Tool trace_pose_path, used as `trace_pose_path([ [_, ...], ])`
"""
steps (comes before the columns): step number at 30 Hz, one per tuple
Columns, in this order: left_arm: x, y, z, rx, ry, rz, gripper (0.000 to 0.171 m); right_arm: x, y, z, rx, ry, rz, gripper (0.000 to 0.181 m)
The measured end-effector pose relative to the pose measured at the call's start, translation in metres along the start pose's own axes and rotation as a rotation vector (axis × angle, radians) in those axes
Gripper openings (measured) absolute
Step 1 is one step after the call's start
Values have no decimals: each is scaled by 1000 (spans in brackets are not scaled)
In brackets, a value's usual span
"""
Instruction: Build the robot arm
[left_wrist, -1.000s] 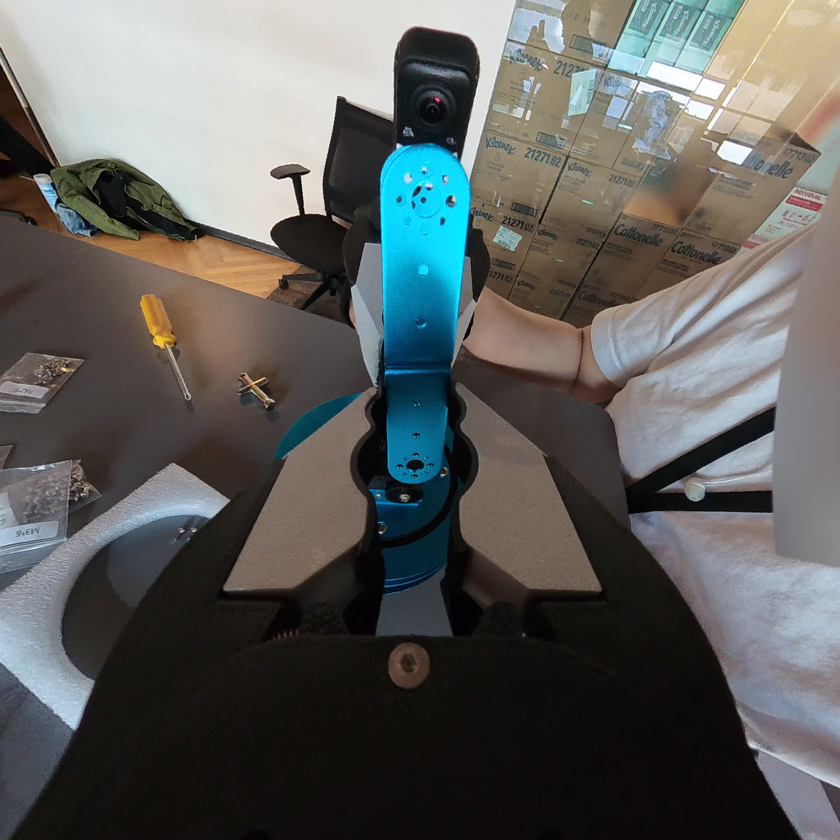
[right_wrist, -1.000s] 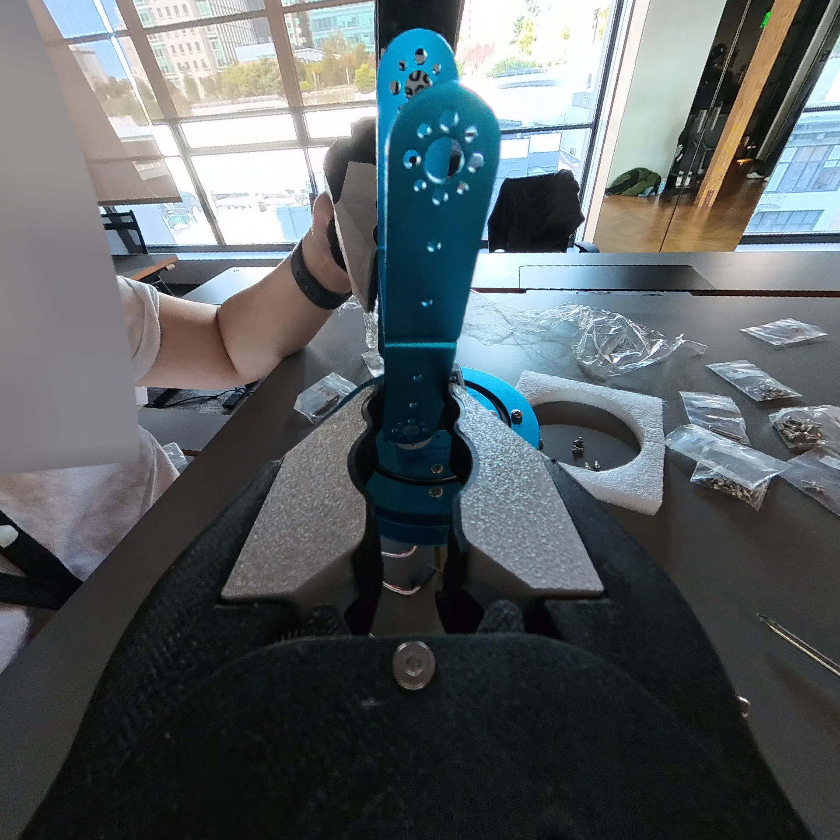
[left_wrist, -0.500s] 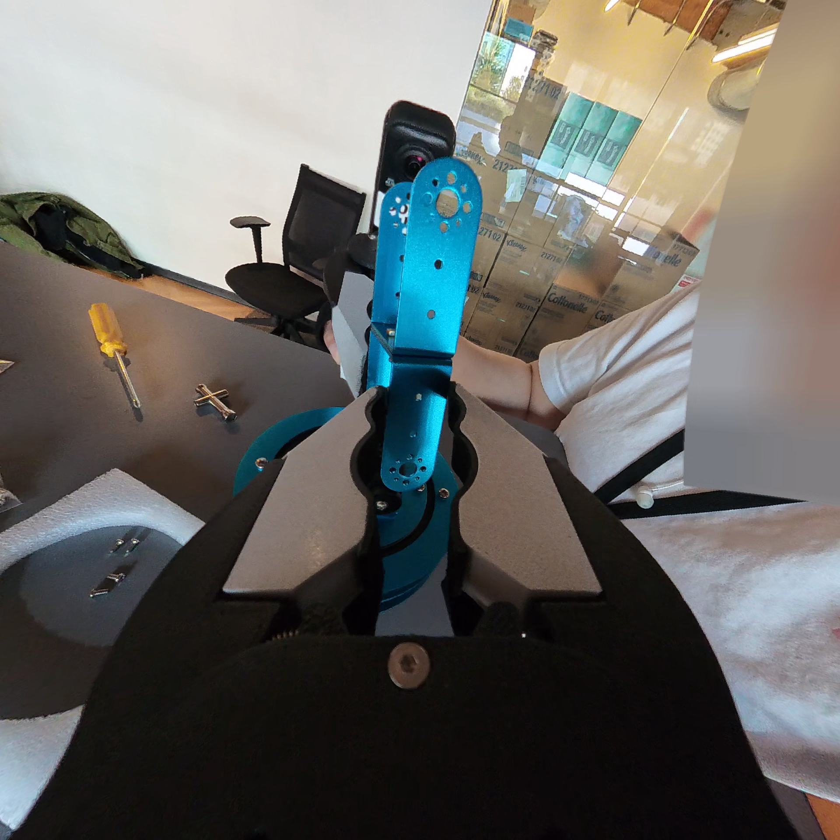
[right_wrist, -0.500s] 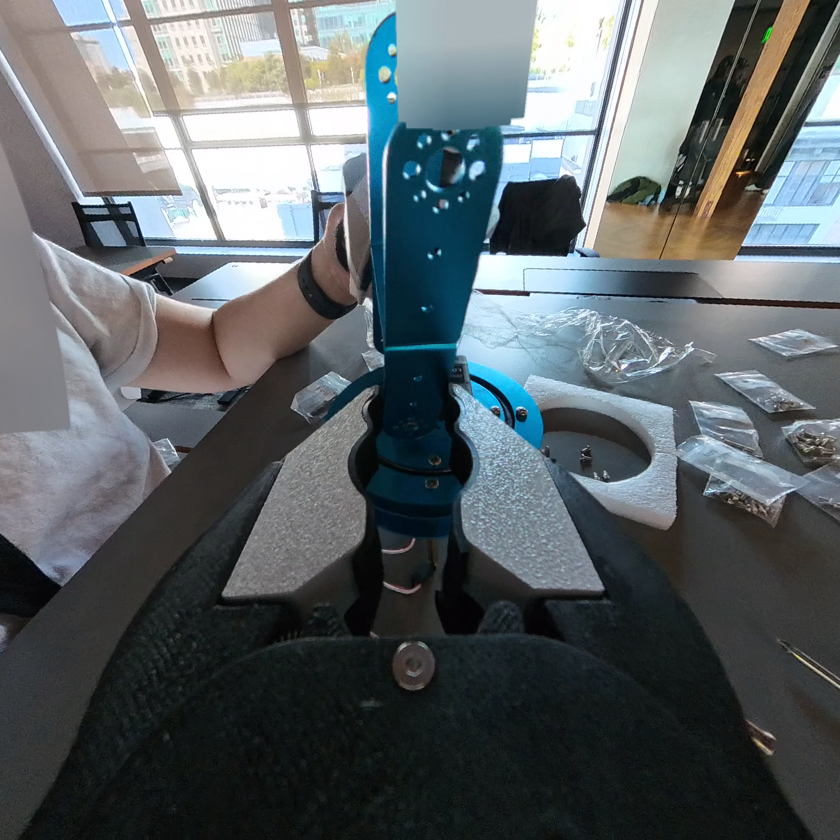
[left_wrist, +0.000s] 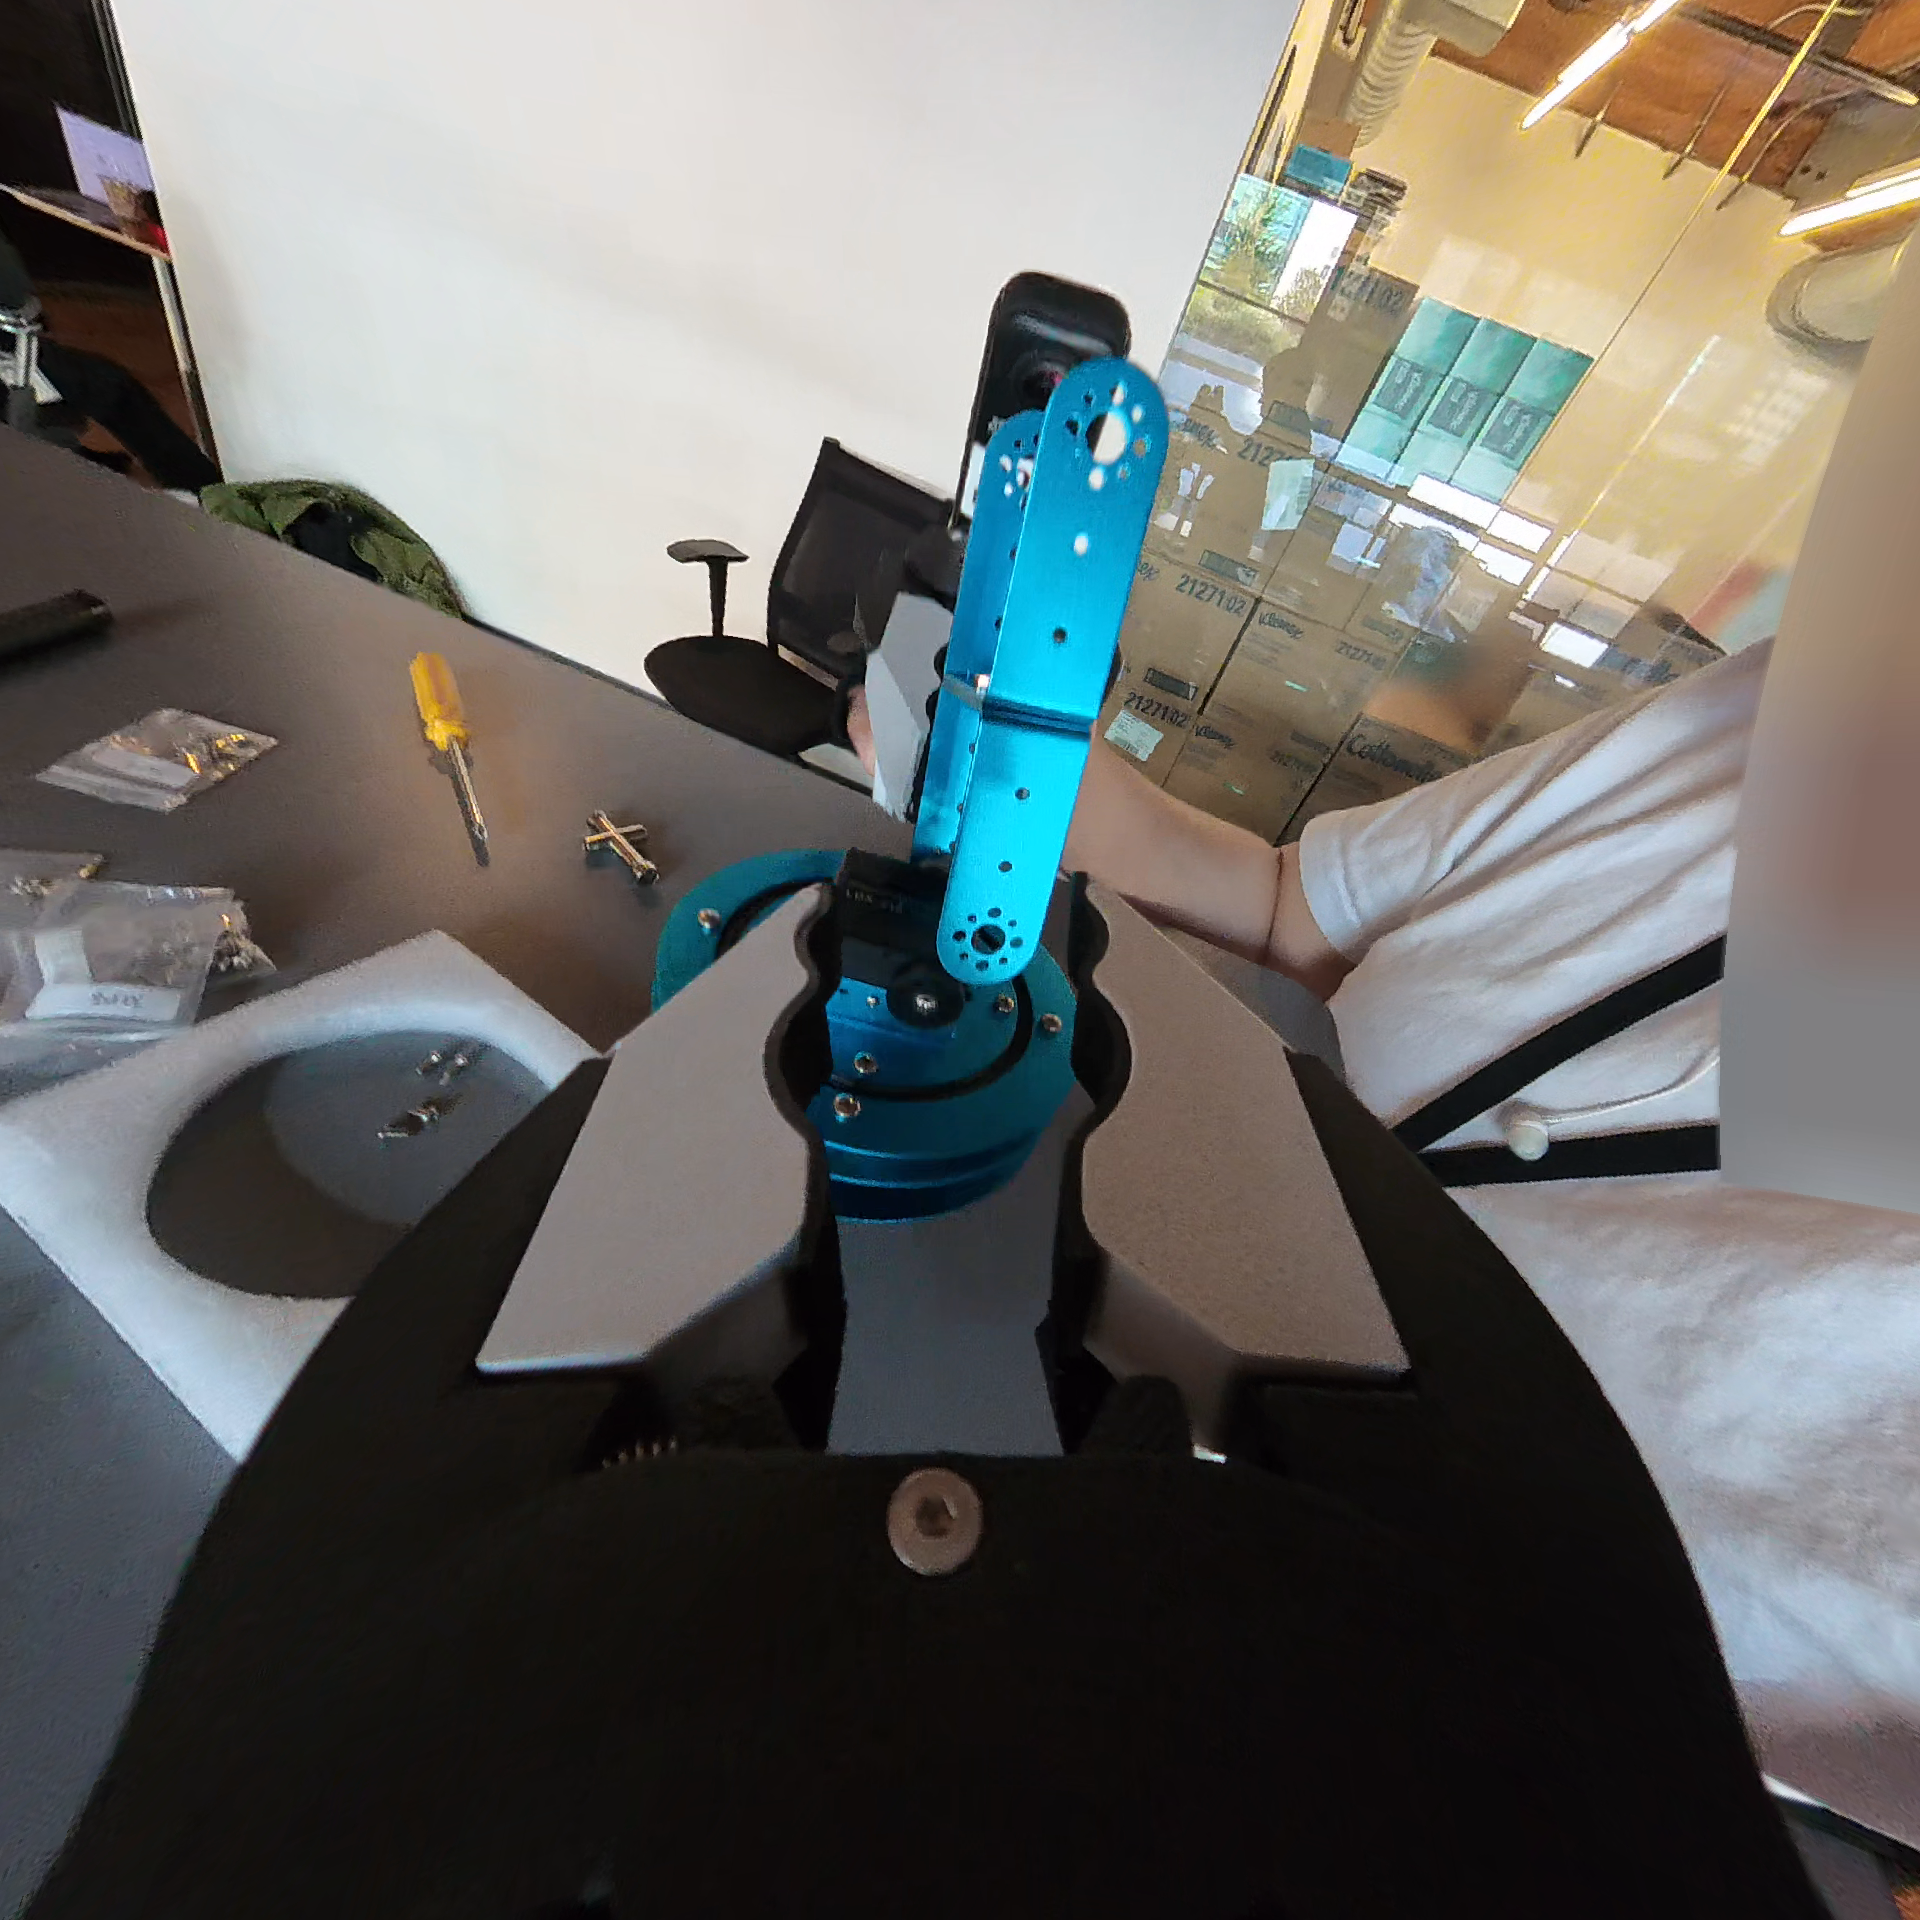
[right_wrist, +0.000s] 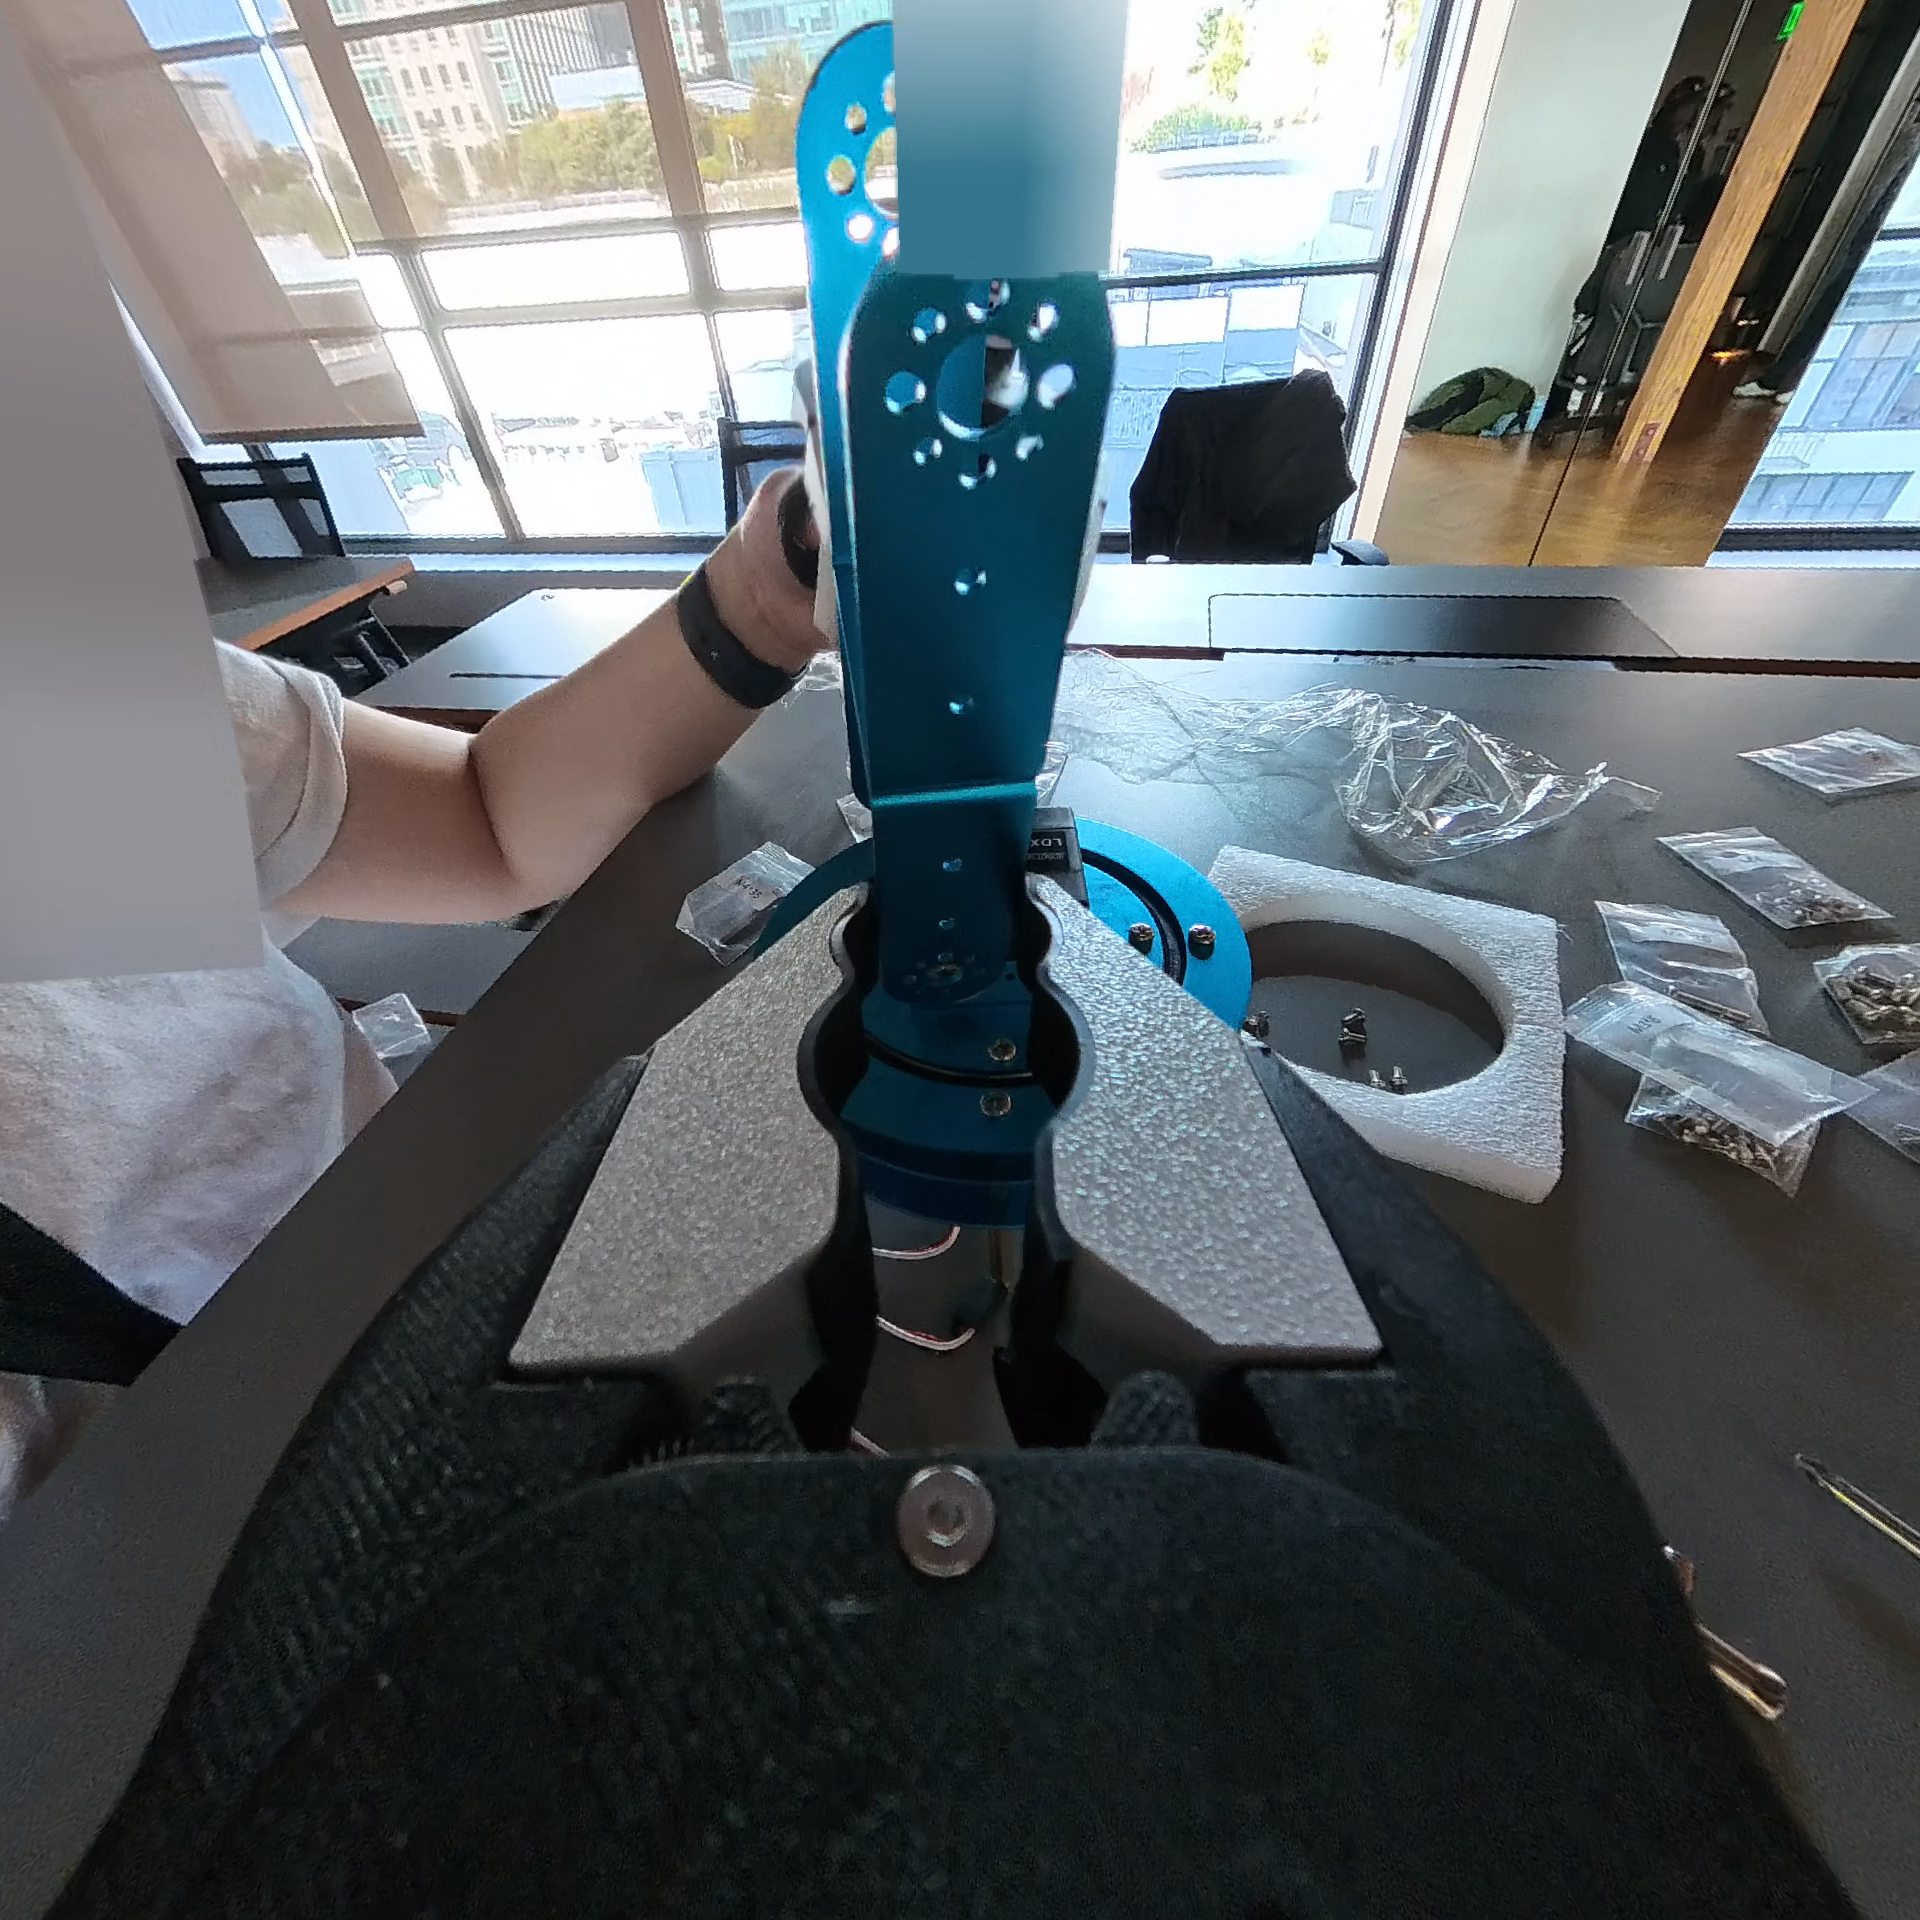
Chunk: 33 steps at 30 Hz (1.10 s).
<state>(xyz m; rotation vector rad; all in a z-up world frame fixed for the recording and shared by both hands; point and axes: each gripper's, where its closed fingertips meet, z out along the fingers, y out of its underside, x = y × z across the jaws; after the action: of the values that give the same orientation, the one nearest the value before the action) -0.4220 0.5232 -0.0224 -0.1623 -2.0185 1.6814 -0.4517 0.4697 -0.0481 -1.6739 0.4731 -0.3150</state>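
I see the dark table (left_wrist: 260, 665) filling the left half of the left wrist frame, with white foam (left_wrist: 94, 1153) at lower left and the blue round base (left_wrist: 935, 1101) at centre. From that base the blue bracket (left_wrist: 1029, 707) rises tilted toward upper right; my left gripper (left_wrist: 945, 1023) stands with jaws apart, flanking the base without clamping. In the right wrist frame my right gripper (right_wrist: 945, 997) is clamped on the bracket's lower end at centre, with screw bags (right_wrist: 1745, 1091) at right; a yellow screwdriver (left_wrist: 447, 727) lies at left of the left wrist frame.

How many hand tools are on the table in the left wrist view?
2: a yellow-handled screwdriver and, just right of it, a metal cross wrench. The left gripper may hide more.
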Motion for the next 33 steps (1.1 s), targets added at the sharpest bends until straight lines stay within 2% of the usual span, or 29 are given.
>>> trace_pose_path([
  [4,-1,22,12,-61,-35,1,50,0,0,0,-13,10,-7,26],
  [8,-4,39,27,-152,-157,78,53,0,0,0,-18,20,-18,26],
  [13,1,37,33,-99,-292,36,43,0,1,0,-32,32,-25,26],
  [16,4,41,36,-56,-432,10,49,-1,1,0,-47,41,-36,26],
  [18,3,41,35,-20,-519,21,41,0,1,0,-53,46,-37,26],
  [20,3,40,36,16,-571,27,41,0,1,0,-59,49,-36,26],
  [22,1,40,35,40,-611,35,39,0,1,0,-62,51,-40,25],
  [25,-2,40,31,44,-671,63,27,-1,1,1,-64,50,-43,25],
  [33,-2,37,33,74,-741,88,29,-1,0,2,-73,55,-45,25],
])
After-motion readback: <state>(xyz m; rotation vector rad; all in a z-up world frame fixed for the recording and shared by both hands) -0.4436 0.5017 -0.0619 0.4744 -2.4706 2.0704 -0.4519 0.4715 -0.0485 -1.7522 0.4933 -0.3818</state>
